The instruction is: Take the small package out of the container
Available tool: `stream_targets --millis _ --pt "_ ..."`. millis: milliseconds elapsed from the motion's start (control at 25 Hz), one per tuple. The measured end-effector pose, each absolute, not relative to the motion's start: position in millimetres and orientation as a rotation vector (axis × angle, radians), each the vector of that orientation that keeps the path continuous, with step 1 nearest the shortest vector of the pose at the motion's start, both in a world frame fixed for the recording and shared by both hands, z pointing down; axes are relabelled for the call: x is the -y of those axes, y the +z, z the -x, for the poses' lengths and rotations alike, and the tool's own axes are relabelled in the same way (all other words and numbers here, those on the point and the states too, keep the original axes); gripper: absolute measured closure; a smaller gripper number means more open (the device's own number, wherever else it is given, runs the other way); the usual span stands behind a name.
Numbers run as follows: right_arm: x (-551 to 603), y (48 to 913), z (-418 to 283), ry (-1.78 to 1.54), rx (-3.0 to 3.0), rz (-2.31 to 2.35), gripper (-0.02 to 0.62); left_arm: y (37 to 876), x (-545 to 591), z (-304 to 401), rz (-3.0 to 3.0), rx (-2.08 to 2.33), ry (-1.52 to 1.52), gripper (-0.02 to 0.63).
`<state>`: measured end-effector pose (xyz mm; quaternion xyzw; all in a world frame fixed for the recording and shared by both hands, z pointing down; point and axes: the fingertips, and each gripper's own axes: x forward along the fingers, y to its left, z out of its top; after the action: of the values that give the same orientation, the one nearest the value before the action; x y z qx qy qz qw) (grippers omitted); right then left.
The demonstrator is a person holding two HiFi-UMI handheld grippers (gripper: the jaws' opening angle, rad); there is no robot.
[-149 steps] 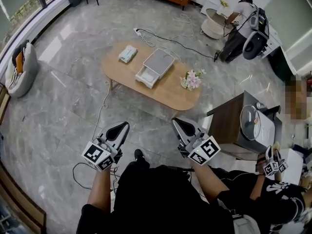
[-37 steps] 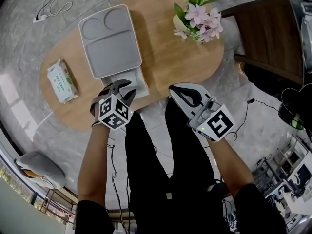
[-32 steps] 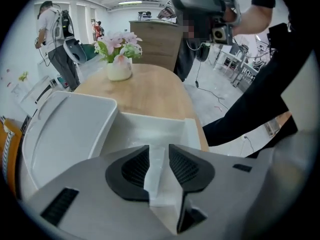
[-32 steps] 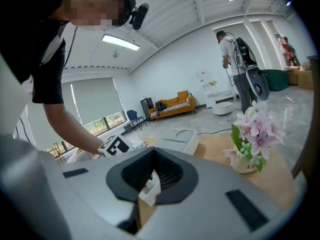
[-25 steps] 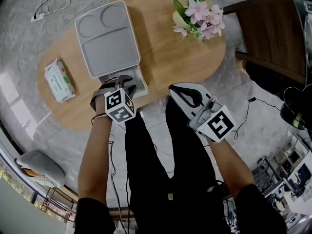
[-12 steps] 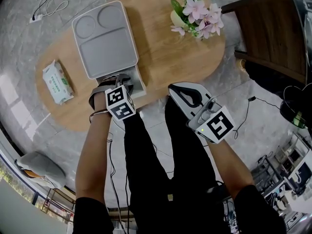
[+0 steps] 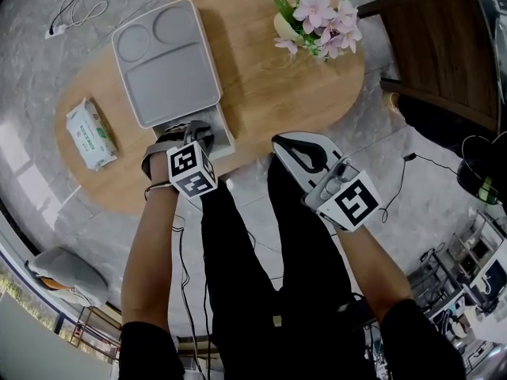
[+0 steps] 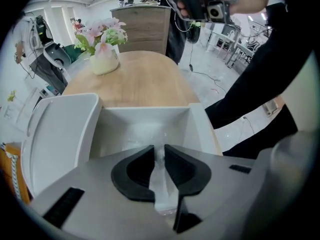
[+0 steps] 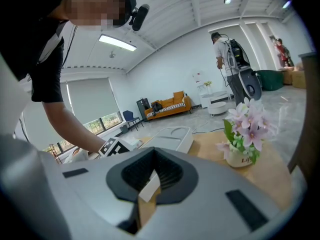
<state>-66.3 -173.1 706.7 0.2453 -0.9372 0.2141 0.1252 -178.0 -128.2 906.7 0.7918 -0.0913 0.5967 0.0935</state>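
Note:
A grey-white container lies on the oval wooden table with its drawer pulled out toward me. My left gripper reaches down into that drawer. In the left gripper view its jaws are closing, with a small translucent package standing in the narrow gap between the black pads, inside the drawer's white walls. My right gripper hangs off the table's near edge, above my legs; its jaws are shut with nothing in them.
A pack of wet wipes lies at the table's left end. A vase of pink flowers stands at the right end, beyond the drawer. A dark wooden cabinet stands to the right of the table.
My left gripper has dipped forward into the open drawer and its jaws have narrowed around the package. The right gripper has stayed where it was.

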Motion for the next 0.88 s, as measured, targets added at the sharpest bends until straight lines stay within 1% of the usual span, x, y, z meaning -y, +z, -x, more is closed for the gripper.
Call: stream_targets --millis 40,80,480,880 --pt "173 707 66 0.619 2.731 -0.716 0.583 906 127 177 -2.358 0.272 1.760 0.547" --pt "173 707 65 0.616 2.731 -0.719 0.583 905 126 176 -2.365 0.279 1.746 0.568" --pt "175 701 69 0.601 2.738 -0.726 0.584 881 124 174 -2.389 0.349 1.678 0.589" --pt "179 664 81 0.531 2.771 -0.717 0.583 833 128 183 -2.420 0.467 1.596 0.589"
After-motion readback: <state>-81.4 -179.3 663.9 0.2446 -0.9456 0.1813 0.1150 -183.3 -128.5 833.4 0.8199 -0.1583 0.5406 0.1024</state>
